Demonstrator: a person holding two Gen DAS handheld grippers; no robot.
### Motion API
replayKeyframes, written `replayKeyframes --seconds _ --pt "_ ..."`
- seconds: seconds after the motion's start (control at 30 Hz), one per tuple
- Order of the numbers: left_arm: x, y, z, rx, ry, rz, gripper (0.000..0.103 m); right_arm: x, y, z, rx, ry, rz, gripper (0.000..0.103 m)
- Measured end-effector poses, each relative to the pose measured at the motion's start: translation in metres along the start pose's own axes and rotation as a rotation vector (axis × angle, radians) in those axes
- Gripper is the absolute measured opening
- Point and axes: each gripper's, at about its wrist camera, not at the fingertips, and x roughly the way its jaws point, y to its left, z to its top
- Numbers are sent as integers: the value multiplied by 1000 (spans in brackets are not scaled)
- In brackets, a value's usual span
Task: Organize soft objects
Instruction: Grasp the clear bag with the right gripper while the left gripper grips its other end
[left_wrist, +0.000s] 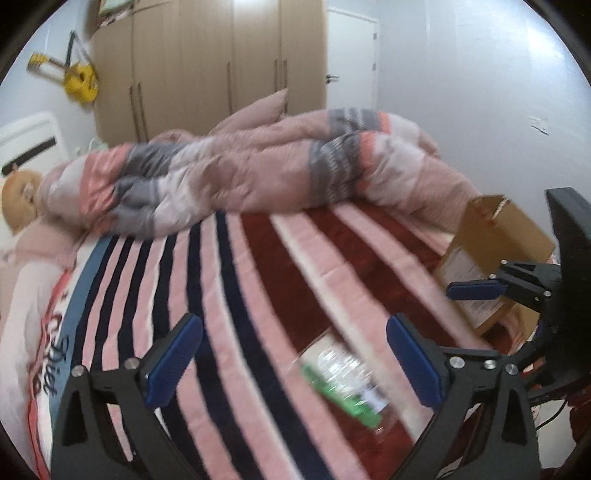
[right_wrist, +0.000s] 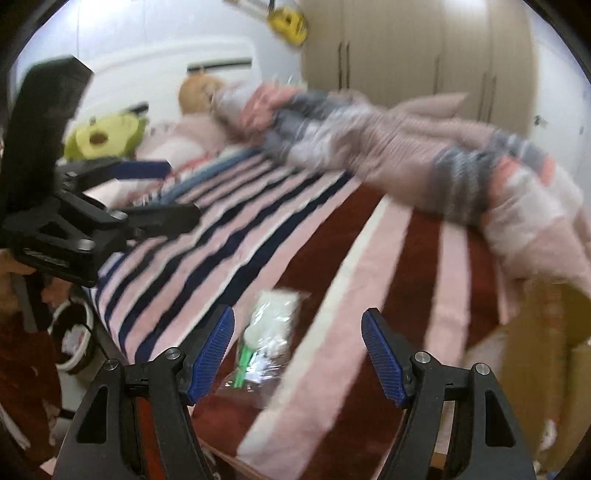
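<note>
A clear plastic packet (left_wrist: 343, 380) with white soft contents and a green strip lies on the striped blanket (left_wrist: 258, 280) near the bed's front edge. It also shows in the right wrist view (right_wrist: 269, 332). My left gripper (left_wrist: 291, 354) is open and empty, its jaws wide apart just above and short of the packet. My right gripper (right_wrist: 297, 354) is open and empty, with the packet just ahead between its blue pads (right_wrist: 216, 354). The right gripper also shows at the right of the left wrist view (left_wrist: 476, 290). The left gripper shows at the left of the right wrist view (right_wrist: 155, 188).
A crumpled pink and grey quilt (left_wrist: 258, 173) lies across the far side of the bed. A brown plush toy (right_wrist: 199, 92) and a green avocado plush (right_wrist: 105, 136) sit by the headboard. An open cardboard box (left_wrist: 491, 251) stands at the bed's right edge. Wardrobes (left_wrist: 210, 66) stand behind.
</note>
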Motion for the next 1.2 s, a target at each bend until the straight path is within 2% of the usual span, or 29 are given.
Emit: replayKeyframes --seconds 0.2,0.43,0.5,0.63,0.87,1.03,1.2 --pt "27 50 -50 -67 59 16 99 78 17 -6 18 169 42 69" --pt "66 69 -91 -136 126 -65 99 130 16 -20 55 267 52 68" --pt "76 69 -98 -144 140 -87 99 139 15 -23 52 285 40 64" --pt "94 62 -104 -142 168 -136 99 149 9 -28 75 323 79 43" --pt "111 52 -100 -142 190 -190 99 144 6 -29 70 285 81 26" --pt "108 42 -90 -140 177 -253 99 125 13 -25 55 222 131 26" --pt "99 31 -74 -142 154 -309 99 93 18 -19 49 119 182 26"
